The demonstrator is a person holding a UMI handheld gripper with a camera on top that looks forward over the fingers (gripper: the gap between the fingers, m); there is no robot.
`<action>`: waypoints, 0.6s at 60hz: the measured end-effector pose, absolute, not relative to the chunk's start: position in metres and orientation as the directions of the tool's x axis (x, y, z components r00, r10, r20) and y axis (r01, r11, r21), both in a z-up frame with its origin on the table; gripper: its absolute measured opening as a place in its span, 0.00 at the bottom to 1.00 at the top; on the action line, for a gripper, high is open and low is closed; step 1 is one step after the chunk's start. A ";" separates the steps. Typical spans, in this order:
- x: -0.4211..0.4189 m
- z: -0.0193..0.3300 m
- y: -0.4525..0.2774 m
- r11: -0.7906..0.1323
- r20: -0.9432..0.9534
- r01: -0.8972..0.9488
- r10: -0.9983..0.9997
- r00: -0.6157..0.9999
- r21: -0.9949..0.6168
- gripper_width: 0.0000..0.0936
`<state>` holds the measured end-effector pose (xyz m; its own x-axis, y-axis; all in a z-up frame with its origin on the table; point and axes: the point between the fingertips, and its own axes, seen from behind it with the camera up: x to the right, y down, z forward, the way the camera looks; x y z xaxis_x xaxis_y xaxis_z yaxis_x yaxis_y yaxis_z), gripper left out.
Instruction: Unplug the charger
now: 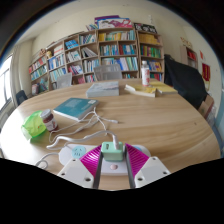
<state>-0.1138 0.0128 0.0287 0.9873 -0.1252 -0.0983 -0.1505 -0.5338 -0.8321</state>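
Note:
A pale green charger (112,149) with a white top sits between my fingers, and both pink pads (93,158) press on its sides. My gripper (112,153) is shut on it, low over the round wooden table (160,125). A white power strip (73,153) lies just left of the left finger. I cannot tell if the charger's pins are still in a socket. White cables (95,125) run from this spot across the table, away from me.
A green box (36,125) and a blue book (72,108) lie beyond to the left. A stack of papers (103,88), a bottle (145,72) and a yellow book (150,90) stand farther off. Bookshelves (100,50) line the back wall.

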 end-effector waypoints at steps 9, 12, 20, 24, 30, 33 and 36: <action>-0.119 0.028 0.014 -0.533 -0.021 -0.061 -0.080 0.997 -0.844 0.35; -0.119 0.027 0.015 -0.529 -0.047 -0.092 -0.097 0.994 -0.843 0.34; -0.118 0.029 0.012 -0.535 -0.071 -0.118 -0.109 0.992 -0.837 0.31; -0.118 0.029 0.013 -0.555 -0.046 -0.084 -0.082 0.996 -0.827 0.28; -0.120 0.045 0.016 -0.558 -0.049 -0.062 -0.038 0.998 -0.828 0.26; -0.118 0.078 0.020 -0.487 -0.030 -0.034 -0.015 0.999 -0.873 0.26; -0.115 0.103 0.024 -0.435 0.013 0.017 0.014 1.000 -0.900 0.26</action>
